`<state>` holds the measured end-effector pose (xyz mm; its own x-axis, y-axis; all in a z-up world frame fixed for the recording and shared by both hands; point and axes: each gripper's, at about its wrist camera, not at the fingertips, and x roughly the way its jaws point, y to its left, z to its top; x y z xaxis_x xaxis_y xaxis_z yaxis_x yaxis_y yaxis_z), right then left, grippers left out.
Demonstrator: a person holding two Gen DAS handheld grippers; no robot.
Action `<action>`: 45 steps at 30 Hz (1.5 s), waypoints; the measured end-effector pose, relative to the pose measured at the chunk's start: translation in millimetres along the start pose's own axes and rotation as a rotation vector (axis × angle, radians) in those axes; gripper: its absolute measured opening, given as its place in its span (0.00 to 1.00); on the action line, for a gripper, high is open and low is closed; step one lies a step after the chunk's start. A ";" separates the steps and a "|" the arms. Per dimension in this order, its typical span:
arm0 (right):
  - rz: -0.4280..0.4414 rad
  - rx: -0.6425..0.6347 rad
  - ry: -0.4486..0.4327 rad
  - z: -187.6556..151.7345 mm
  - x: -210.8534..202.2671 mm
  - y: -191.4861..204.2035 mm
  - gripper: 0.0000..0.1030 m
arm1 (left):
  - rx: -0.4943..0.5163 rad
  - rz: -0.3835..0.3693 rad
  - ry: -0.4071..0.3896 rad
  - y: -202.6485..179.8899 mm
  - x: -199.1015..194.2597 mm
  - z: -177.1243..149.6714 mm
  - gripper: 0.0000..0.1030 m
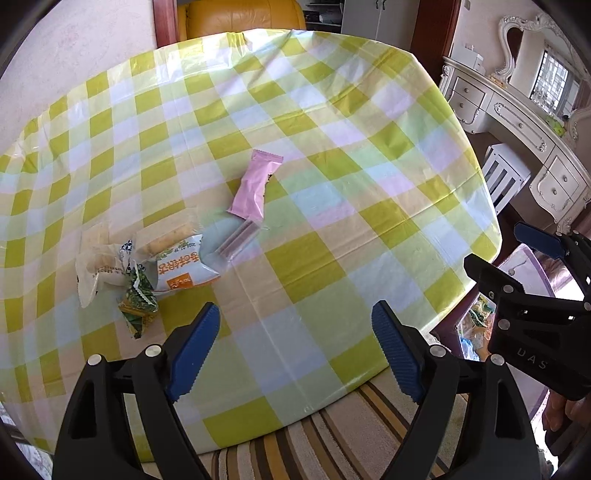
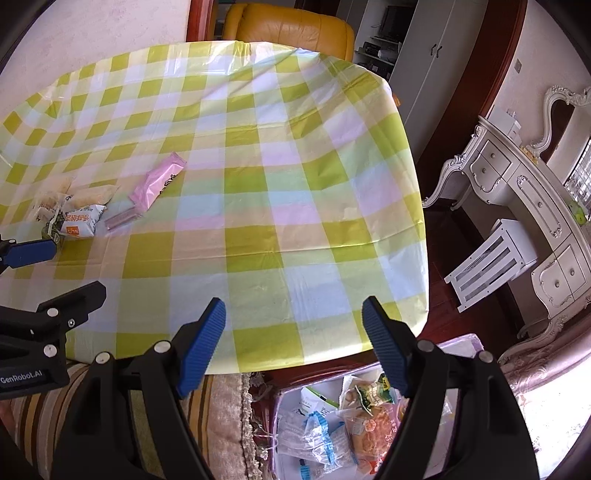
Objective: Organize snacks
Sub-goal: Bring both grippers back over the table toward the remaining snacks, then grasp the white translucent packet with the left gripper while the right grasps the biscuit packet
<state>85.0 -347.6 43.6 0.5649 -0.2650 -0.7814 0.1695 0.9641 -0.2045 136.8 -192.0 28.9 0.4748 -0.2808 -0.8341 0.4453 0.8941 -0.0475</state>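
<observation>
Snack packets lie on a table with a green checked cloth (image 1: 332, 166). A pink packet (image 1: 255, 184) lies mid-table, with a small clear-wrapped stick (image 1: 236, 242) just below it. To the left are a white and orange packet (image 1: 181, 267), a clear bread packet (image 1: 99, 269) and a green packet (image 1: 138, 310). My left gripper (image 1: 295, 350) is open and empty above the table's near edge. My right gripper (image 2: 293, 343) is open and empty over the near right edge; it also shows in the left wrist view (image 1: 517, 266). The pink packet (image 2: 159, 181) and the white and orange packet (image 2: 79, 221) lie far left of it.
A lilac-rimmed container (image 2: 472, 341) on the floor under the right gripper holds several snack packets (image 2: 332, 424). A striped seat (image 1: 332, 435) is at the near edge. A yellow leather chair (image 2: 288, 29) stands behind the table. A white dresser (image 2: 535, 206) and stool (image 2: 491, 258) are at right.
</observation>
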 end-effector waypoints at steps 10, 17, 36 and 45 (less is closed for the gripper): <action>0.035 -0.043 -0.012 21.5 5.8 36.1 0.74 | -0.057 0.018 0.005 32.7 3.5 -1.1 0.80; 0.075 -0.032 -0.019 34.4 12.5 55.7 0.75 | -0.099 0.019 -0.008 52.9 2.1 -2.2 0.80; 0.375 -0.013 0.009 70.3 42.3 133.6 0.75 | -0.588 -0.084 -0.092 216.3 -8.7 -18.9 0.69; 0.412 -0.072 0.049 77.2 60.1 179.6 0.75 | -0.646 -0.159 -0.043 218.8 28.2 -10.8 0.68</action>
<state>211.7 -191.6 5.5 0.5343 0.1427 -0.8331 -0.1207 0.9884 0.0919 239.4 -0.5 -11.0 0.4767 -0.4286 -0.7675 -0.0253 0.8660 -0.4993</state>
